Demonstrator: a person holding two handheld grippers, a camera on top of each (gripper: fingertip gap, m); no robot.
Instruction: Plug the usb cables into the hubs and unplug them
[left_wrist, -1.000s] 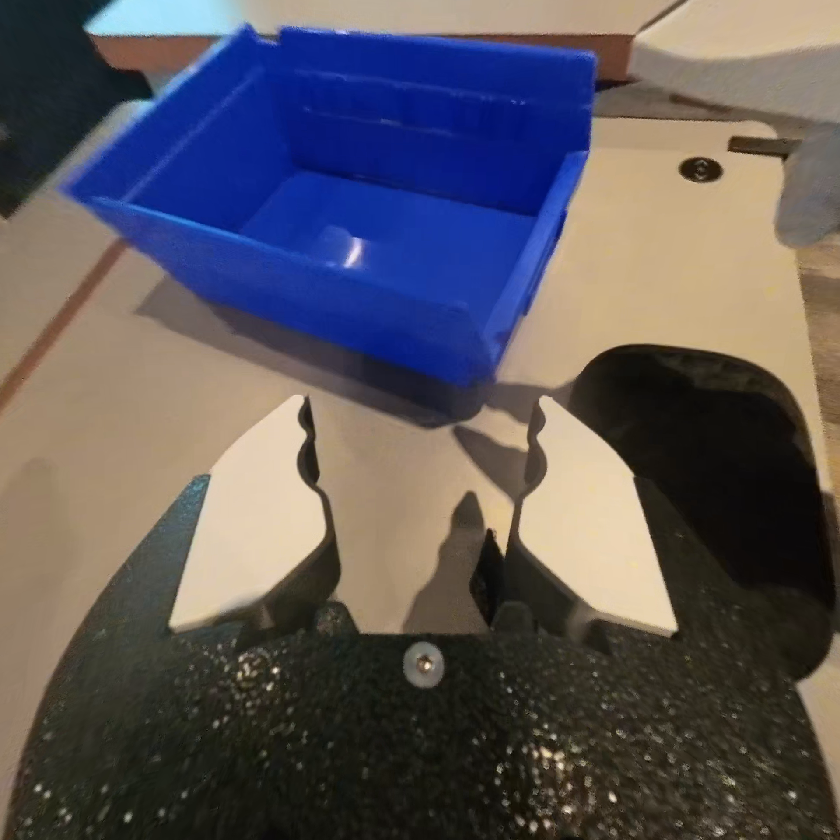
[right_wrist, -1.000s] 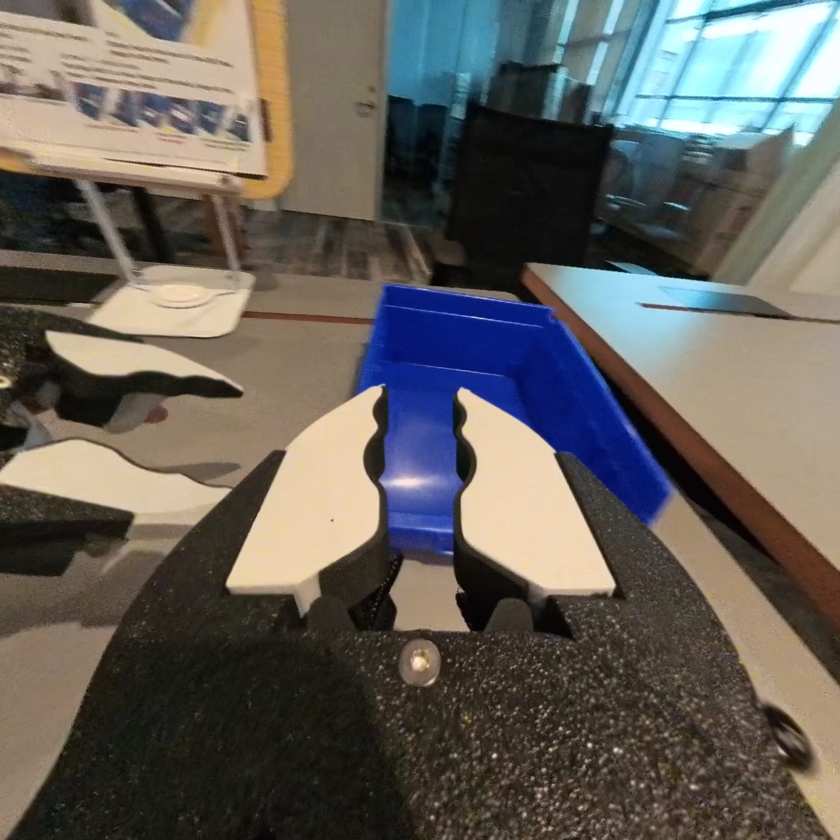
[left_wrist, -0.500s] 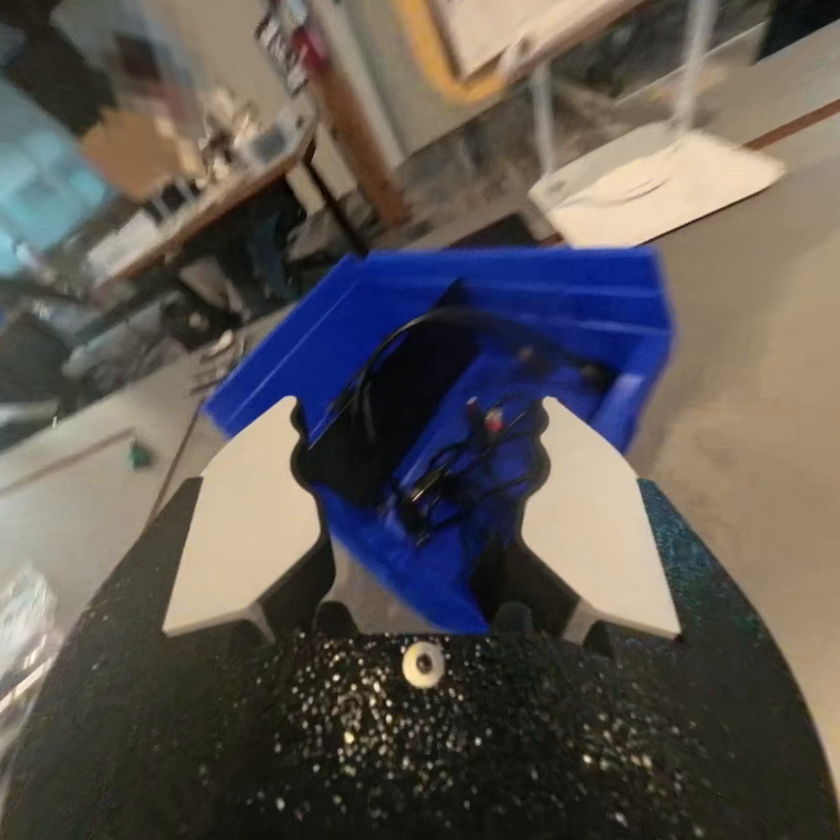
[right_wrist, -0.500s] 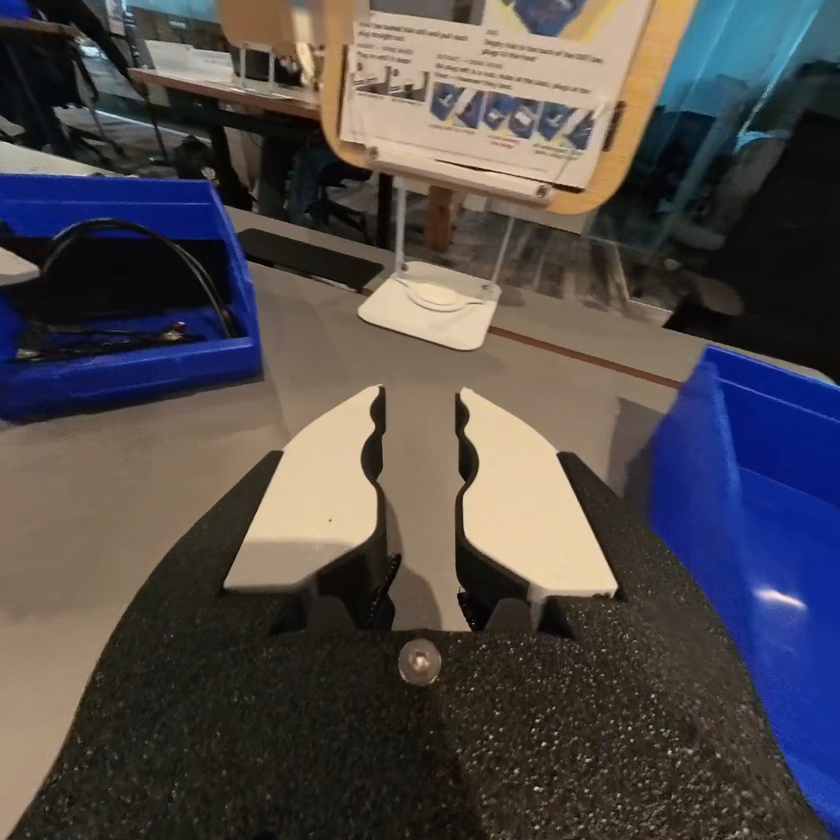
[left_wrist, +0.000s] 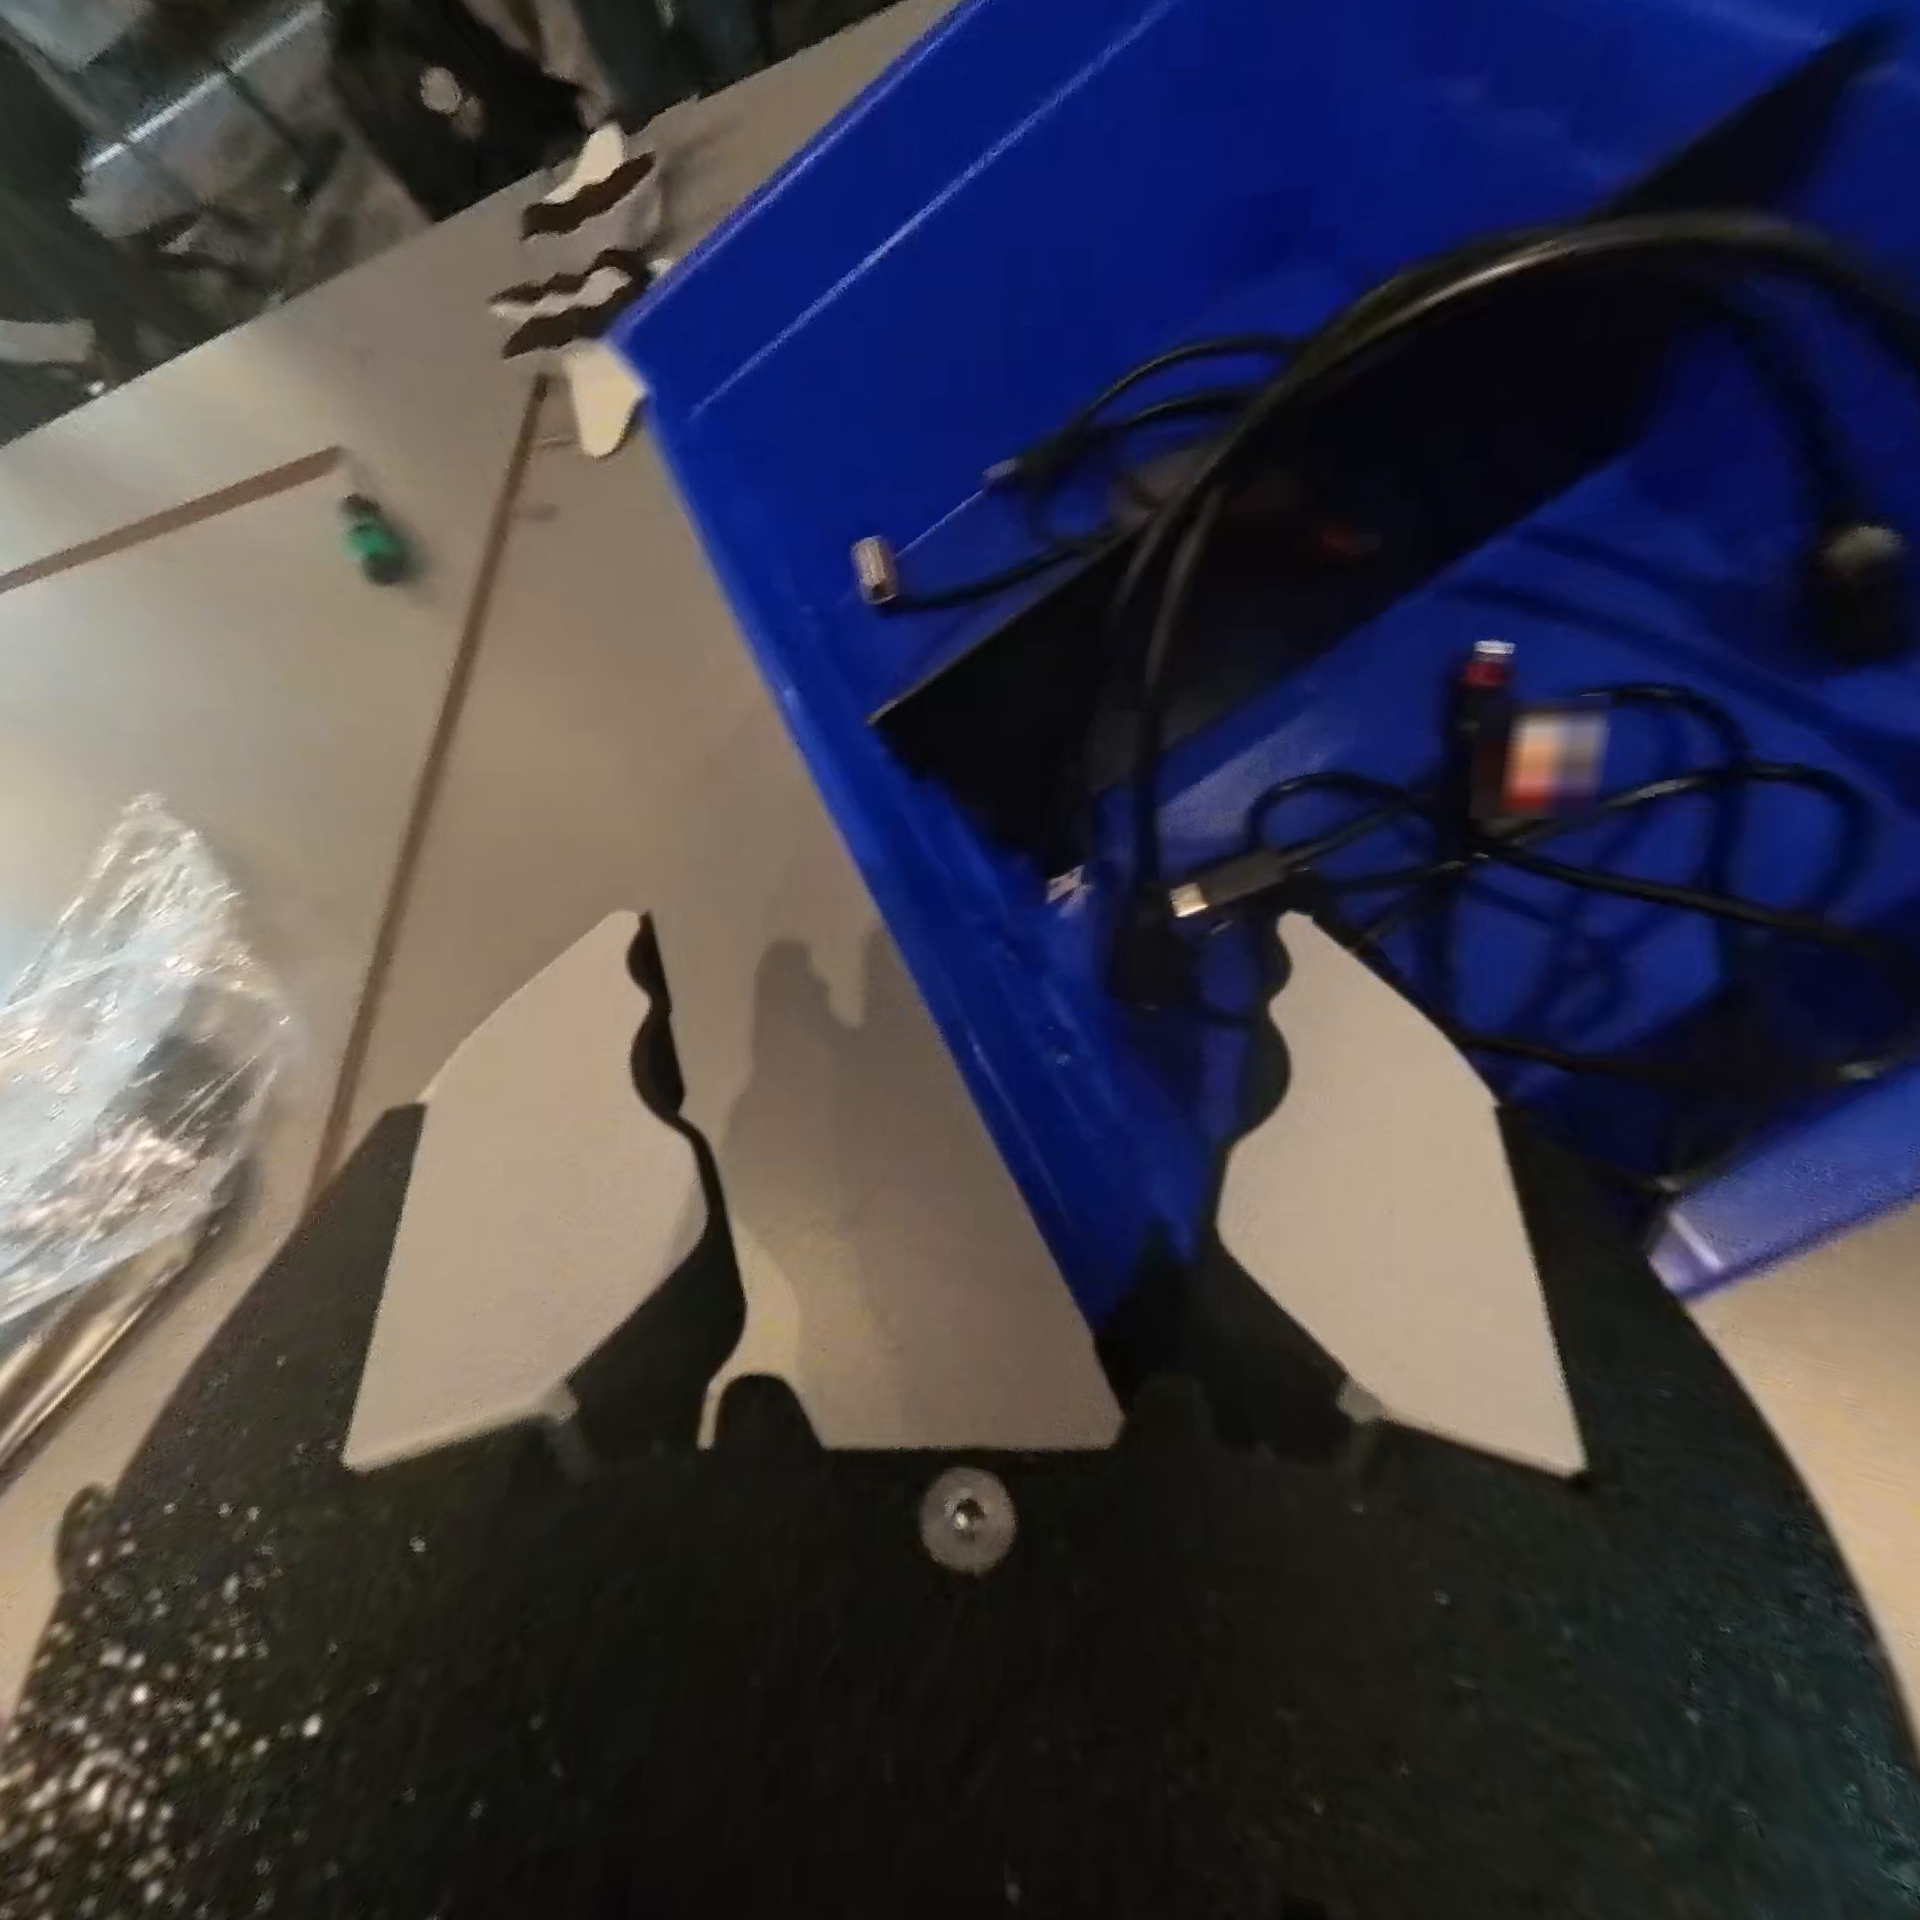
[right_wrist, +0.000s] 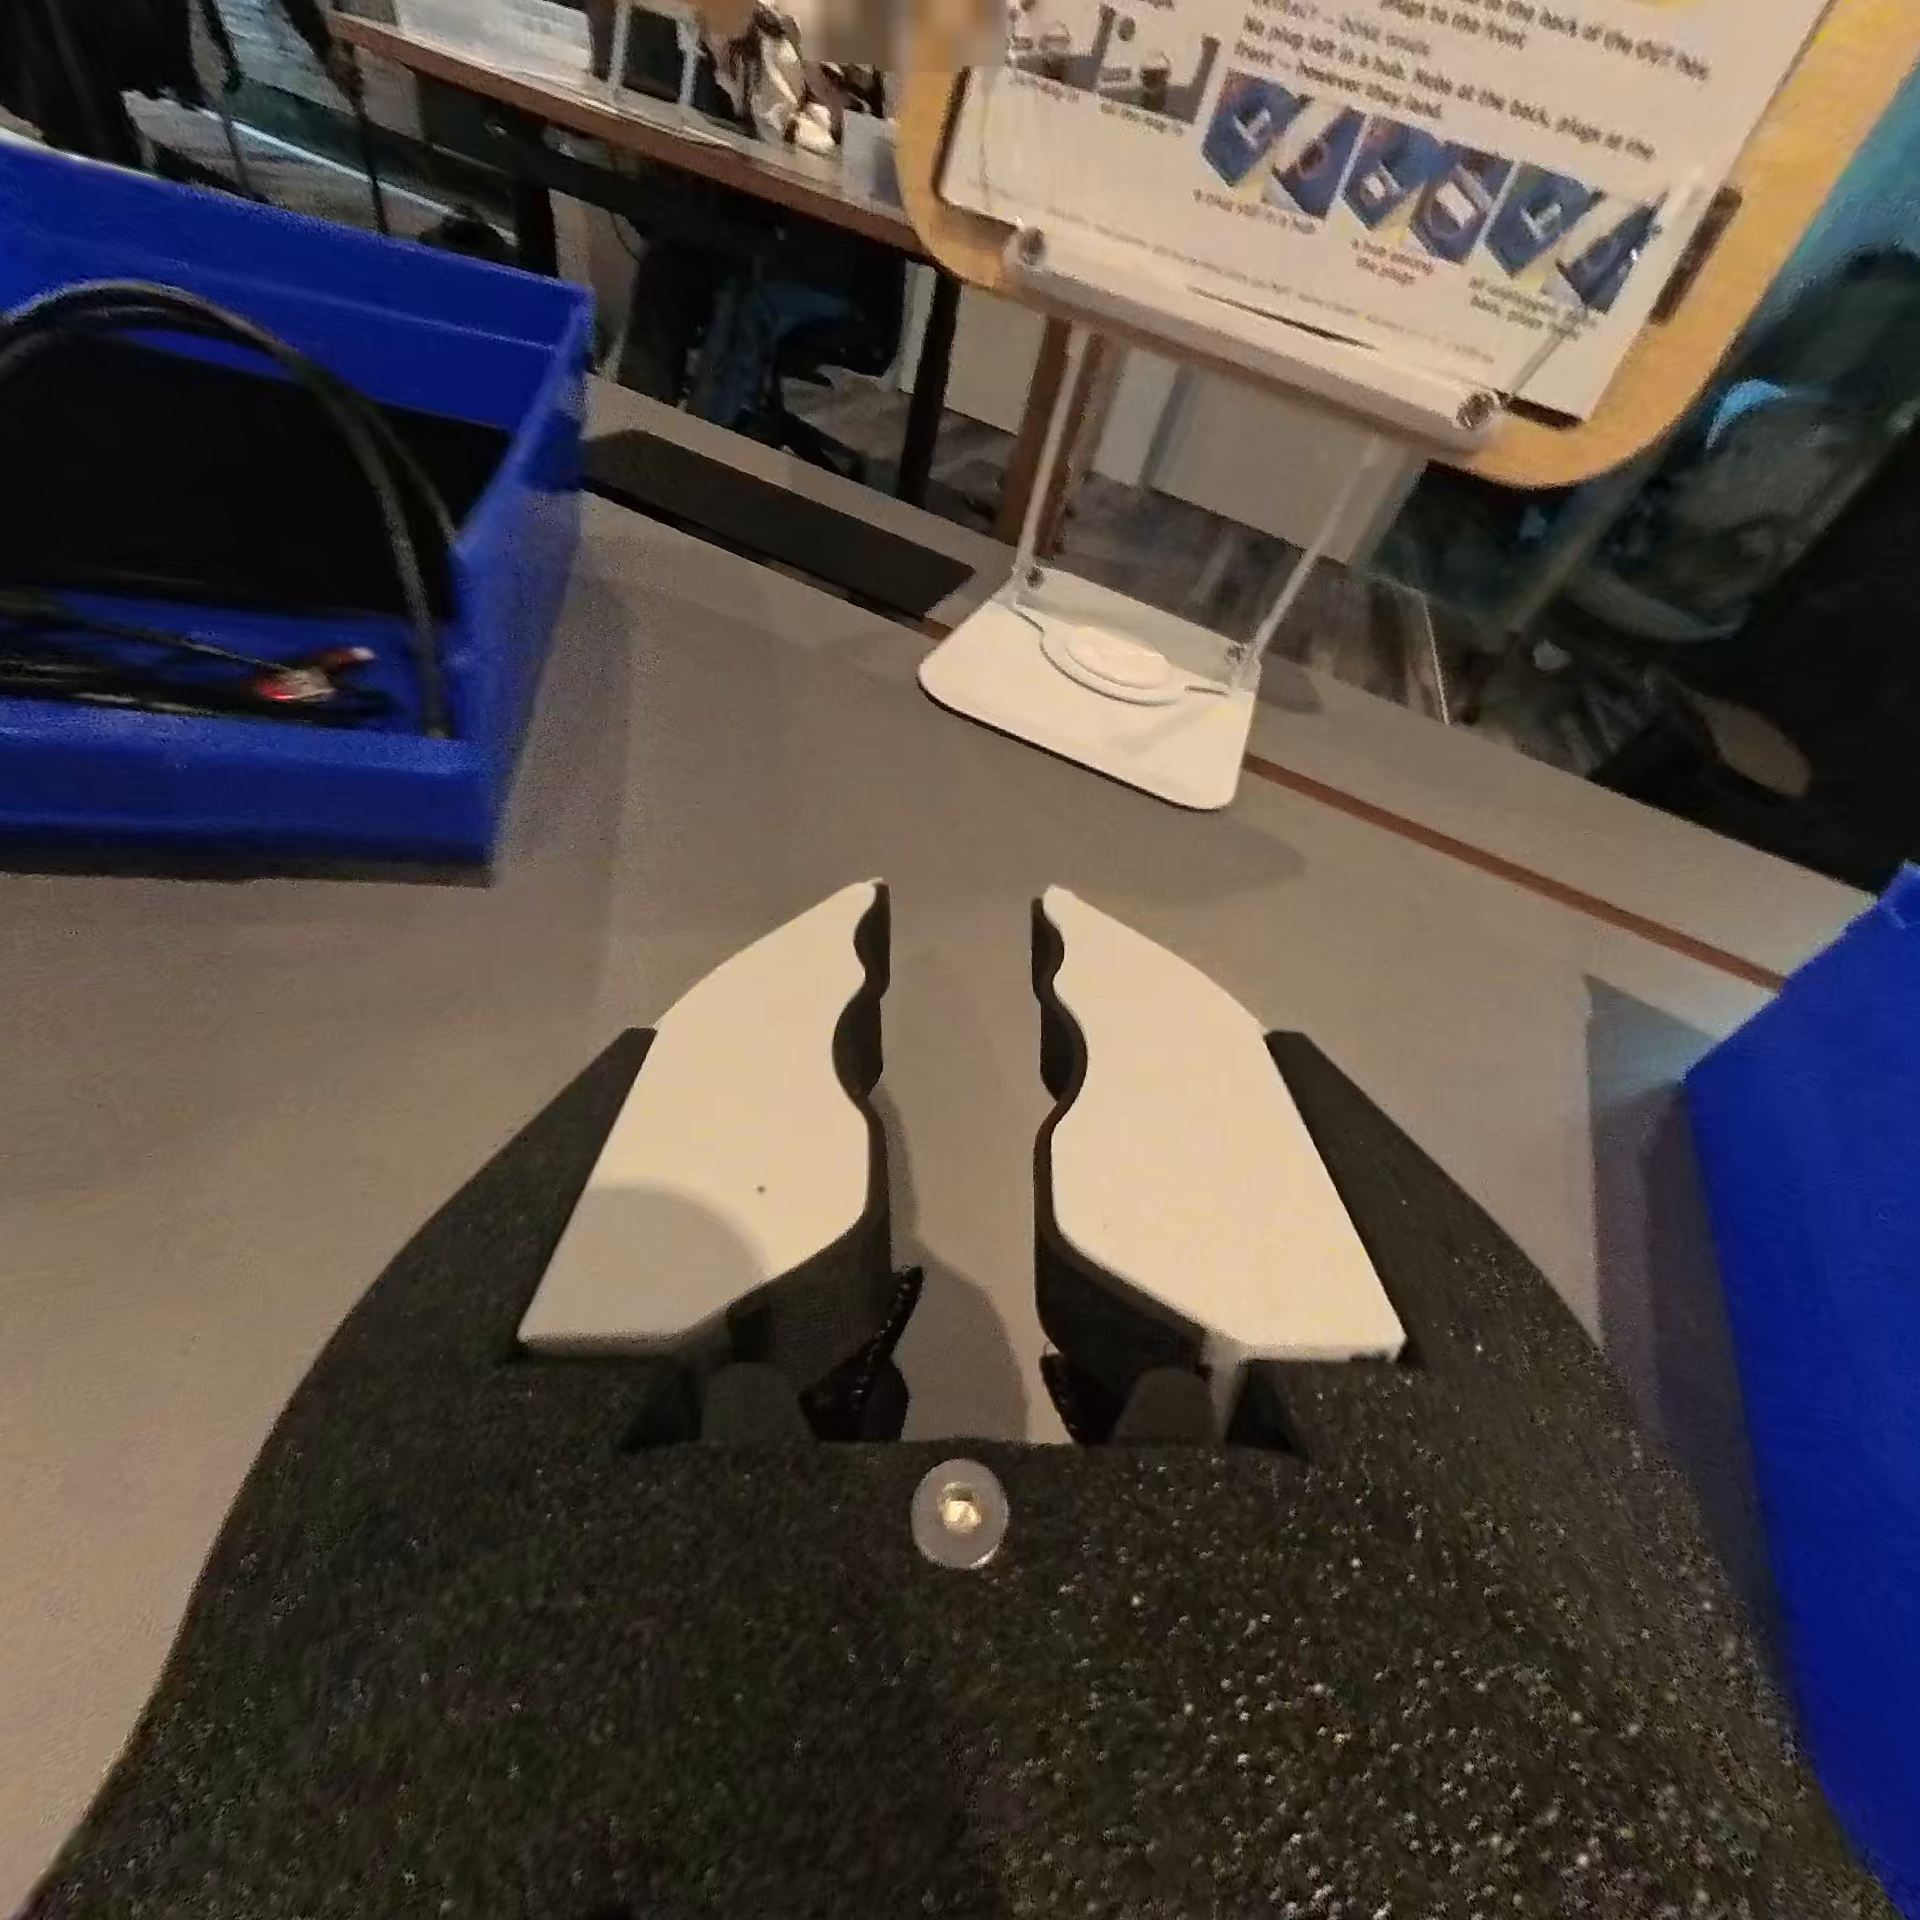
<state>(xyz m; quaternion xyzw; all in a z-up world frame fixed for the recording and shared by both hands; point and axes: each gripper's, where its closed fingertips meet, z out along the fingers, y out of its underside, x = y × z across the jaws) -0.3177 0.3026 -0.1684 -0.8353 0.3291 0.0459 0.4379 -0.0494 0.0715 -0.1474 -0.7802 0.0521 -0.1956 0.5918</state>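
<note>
Left gripper (left_wrist: 961, 935) is spread wide with nothing in it, hovering right at the near corner of the blue bin (left_wrist: 935, 312); one finger sits over the bin's corner, the other over bare grey surface (left_wrist: 623, 675). Inside the bin there's a tangle of black usb cables (left_wrist: 1143, 644), a few loose plugs showing, a silver one (left_wrist: 875, 569) near the wall and a red-tipped one (left_wrist: 1488, 681) further in. A black divider or box (left_wrist: 1299, 582) runs across the middle; can't pick out the hubs for sure, it's blurry.

Right gripper (right_wrist: 961, 904) is only partly open, a narrow gap, also empty, over the surface between that bin (right_wrist: 499, 582) on its left and a second blue bin (right_wrist: 1829, 1195) on its right. A sign stand (right_wrist: 1122, 686) is straight ahead. Crinkly plastic bag (left_wrist: 114, 1049) off to the left gripper's side.
</note>
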